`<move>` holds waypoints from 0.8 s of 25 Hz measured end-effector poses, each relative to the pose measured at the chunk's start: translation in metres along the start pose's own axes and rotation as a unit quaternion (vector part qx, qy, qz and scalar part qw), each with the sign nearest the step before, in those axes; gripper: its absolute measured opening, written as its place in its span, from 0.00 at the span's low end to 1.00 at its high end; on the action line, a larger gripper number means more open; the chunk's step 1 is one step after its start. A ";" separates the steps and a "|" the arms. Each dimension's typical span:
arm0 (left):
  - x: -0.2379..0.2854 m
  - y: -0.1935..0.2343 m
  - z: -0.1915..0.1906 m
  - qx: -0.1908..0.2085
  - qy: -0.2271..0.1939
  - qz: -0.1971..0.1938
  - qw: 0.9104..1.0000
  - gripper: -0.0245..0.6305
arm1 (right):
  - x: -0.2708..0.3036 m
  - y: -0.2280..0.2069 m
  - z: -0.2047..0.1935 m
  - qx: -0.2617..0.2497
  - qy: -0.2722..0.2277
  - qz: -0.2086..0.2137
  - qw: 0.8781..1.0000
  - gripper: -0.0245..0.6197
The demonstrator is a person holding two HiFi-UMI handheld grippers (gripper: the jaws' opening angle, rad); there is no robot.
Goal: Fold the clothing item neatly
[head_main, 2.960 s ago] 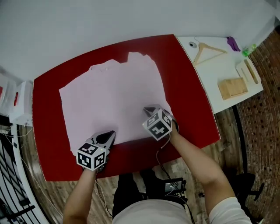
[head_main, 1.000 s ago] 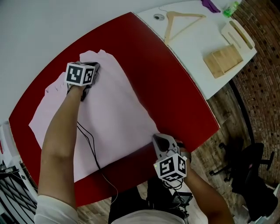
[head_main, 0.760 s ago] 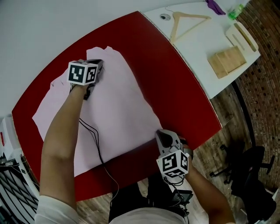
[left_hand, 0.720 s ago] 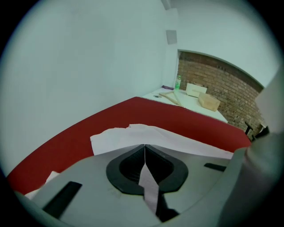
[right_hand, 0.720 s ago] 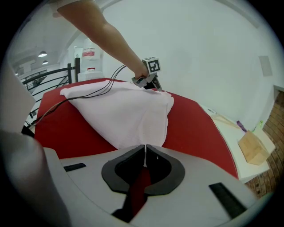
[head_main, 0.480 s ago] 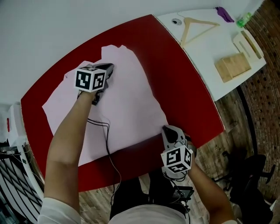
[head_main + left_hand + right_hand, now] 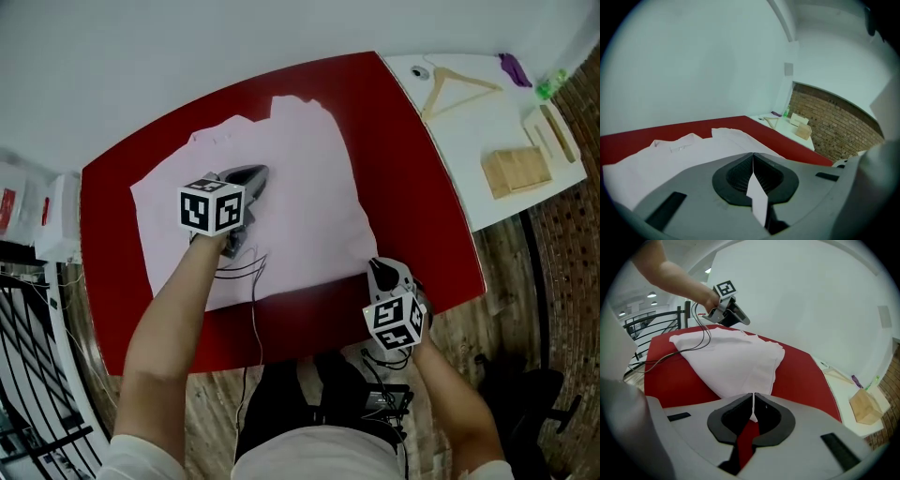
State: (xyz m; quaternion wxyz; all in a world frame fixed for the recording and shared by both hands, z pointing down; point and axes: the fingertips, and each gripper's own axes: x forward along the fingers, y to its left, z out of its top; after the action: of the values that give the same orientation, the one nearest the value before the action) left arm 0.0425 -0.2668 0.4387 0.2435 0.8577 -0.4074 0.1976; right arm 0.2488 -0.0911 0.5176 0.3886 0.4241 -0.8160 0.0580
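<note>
A pale pink garment (image 7: 300, 178) lies spread on the red table (image 7: 422, 206). My left gripper (image 7: 259, 174) hovers over the garment's middle, shut on a thin fold of the cloth; in the left gripper view a white strip of fabric (image 7: 757, 199) shows between the closed jaws (image 7: 753, 155). My right gripper (image 7: 376, 269) sits at the garment's near right corner, shut on the cloth's edge. In the right gripper view the garment (image 7: 736, 357) runs from the closed jaws (image 7: 753, 397) up to the left gripper (image 7: 736, 314).
A white side table (image 7: 487, 131) at the right carries a wooden hanger (image 7: 455, 89), a wooden block (image 7: 516, 171), a purple item (image 7: 514, 67) and a green bottle (image 7: 553, 84). A black cable (image 7: 246, 272) trails from the left gripper over the cloth. White boxes (image 7: 58, 216) stand at the left.
My left gripper has come back from the garment's far edge toward its middle and risen, still shut on cloth. The right gripper has stayed at the near right corner.
</note>
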 end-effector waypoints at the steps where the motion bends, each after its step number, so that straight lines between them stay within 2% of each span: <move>1: -0.012 -0.002 -0.004 -0.013 -0.010 0.002 1.000 0.04 | -0.001 0.000 0.000 0.000 0.001 0.001 1.000 0.07; 8: -0.091 -0.018 -0.050 -0.071 -0.043 0.012 0.997 0.04 | 0.000 0.001 -0.005 0.007 0.017 -0.003 1.000 0.07; 14: -0.147 -0.015 -0.096 -0.093 -0.052 0.025 0.994 0.04 | 0.001 0.010 -0.007 0.005 0.039 -0.018 0.999 0.07; 20: -0.187 -0.007 -0.152 -0.106 -0.039 0.040 0.993 0.04 | 0.004 0.019 -0.005 -0.010 0.051 -0.035 0.998 0.07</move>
State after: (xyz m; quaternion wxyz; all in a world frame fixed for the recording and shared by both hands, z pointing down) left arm -0.0831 -0.0626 0.4583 0.3088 0.8170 -0.4693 0.1297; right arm 0.2362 -0.0798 0.5279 0.4355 0.4450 -0.7804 0.0572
